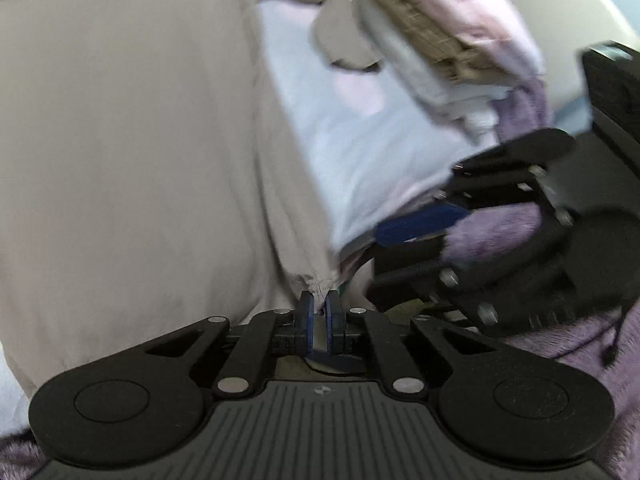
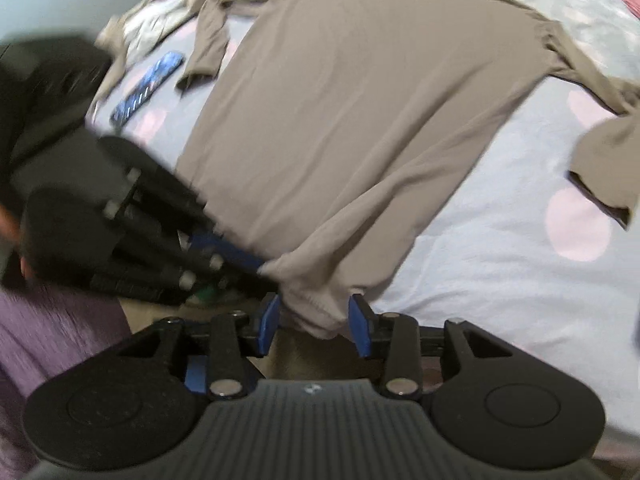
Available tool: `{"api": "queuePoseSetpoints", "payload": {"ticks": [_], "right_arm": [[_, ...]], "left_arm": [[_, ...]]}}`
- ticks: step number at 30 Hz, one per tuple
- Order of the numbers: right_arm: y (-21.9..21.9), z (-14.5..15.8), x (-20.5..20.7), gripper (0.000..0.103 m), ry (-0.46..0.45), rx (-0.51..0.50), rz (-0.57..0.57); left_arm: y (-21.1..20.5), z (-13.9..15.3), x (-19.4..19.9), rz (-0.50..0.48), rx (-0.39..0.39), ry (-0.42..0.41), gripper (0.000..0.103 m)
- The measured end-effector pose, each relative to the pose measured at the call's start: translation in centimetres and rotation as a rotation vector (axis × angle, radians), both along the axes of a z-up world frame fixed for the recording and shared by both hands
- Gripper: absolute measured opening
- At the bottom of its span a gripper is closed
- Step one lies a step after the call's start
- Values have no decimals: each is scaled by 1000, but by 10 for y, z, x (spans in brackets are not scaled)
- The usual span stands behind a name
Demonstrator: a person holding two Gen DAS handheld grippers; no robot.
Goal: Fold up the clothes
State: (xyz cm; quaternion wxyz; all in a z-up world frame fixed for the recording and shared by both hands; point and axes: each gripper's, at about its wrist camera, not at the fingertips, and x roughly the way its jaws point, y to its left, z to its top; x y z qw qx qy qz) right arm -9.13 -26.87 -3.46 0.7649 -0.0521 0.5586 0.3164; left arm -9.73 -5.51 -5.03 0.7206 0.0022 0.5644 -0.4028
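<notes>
Left wrist view: the left gripper (image 1: 319, 300) is clenched on a bunched corner of the taupe shirt (image 1: 132, 140), the blue pads pinching a small gather of hem right at the fingertips. The shirt spreads up and to the left of this gripper over the pale blue bedspread (image 1: 352, 132), which shows pink spots. To its right, close by, the right gripper (image 1: 416, 228) reaches in from the side, blurred. Ahead and to the right lies a stack of folded clothes (image 1: 448, 52), with a purple fuzzy blanket (image 1: 520, 112) beside and below it.

Right wrist view: the right gripper (image 2: 314, 320) has its jaws parted, with a fold of the shirt's (image 2: 360, 100) hem hanging between the blue pads; the pads stand clear of the cloth on both sides. The shirt lies flat ahead, sleeves spread out to either side. The left gripper (image 2: 256, 264), just to the left, pinches the same hem edge. Farther ahead on the left rests a blue patterned flat object (image 2: 148, 86) on the bedspread (image 2: 500, 248).
</notes>
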Motion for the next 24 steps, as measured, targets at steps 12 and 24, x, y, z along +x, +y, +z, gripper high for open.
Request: {"api": "queuePoseSetpoints", "payload": {"ticks": [12, 24], "right_arm": [[-32, 2, 12, 42, 207, 207, -320], [-52, 9, 18, 3, 176, 116, -332]], "left_arm": [[-19, 22, -22, -51, -85, -125, 3], [-20, 29, -20, -50, -60, -157, 4]]}}
